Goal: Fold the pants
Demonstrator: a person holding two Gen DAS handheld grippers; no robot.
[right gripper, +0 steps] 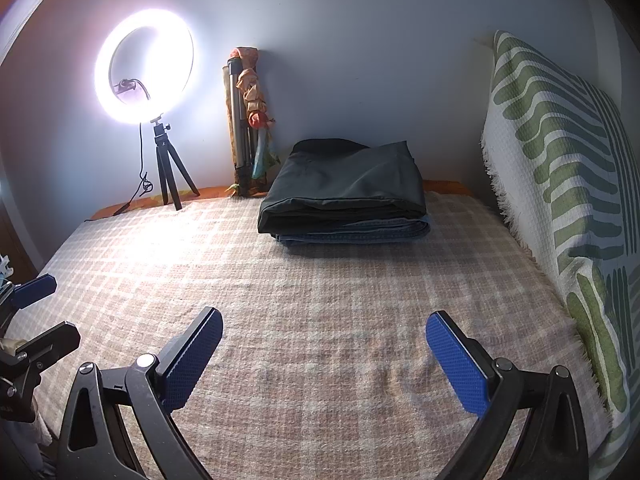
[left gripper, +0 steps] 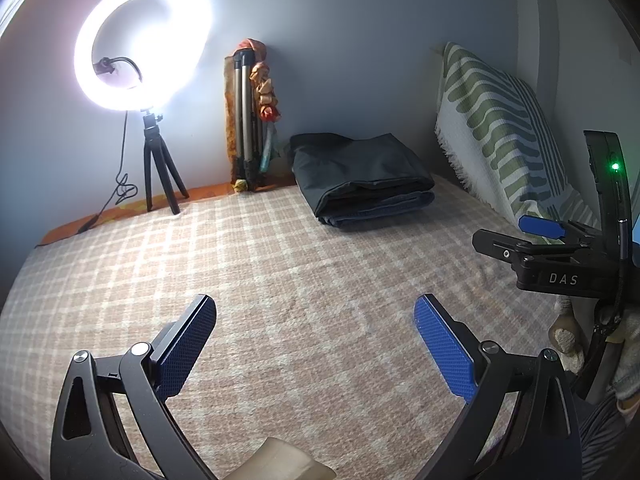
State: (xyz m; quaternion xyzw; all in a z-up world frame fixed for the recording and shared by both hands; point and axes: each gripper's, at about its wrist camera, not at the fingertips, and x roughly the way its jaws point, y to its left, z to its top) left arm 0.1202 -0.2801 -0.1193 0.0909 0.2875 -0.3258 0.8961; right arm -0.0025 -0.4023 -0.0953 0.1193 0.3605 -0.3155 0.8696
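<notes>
With both the left tongs point(left gripper: 316, 344) and right tongs point(right gripper: 324, 360) spread and empty over the checked bedspread point(right gripper: 320, 300), the folded dark pants point(right gripper: 344, 184) already sit atop folded jeans point(right gripper: 360, 232) near the ring light point(right gripper: 144, 66), so the next pair probably needs fetching and laying flat first.

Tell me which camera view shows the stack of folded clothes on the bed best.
The right wrist view shows the stack of folded clothes best: it sits near the centre, looks larger, and the blue denim layer under the dark top piece is plain. The left wrist view shows the same stack smaller and more from its side, with the denim edge darker.
</notes>
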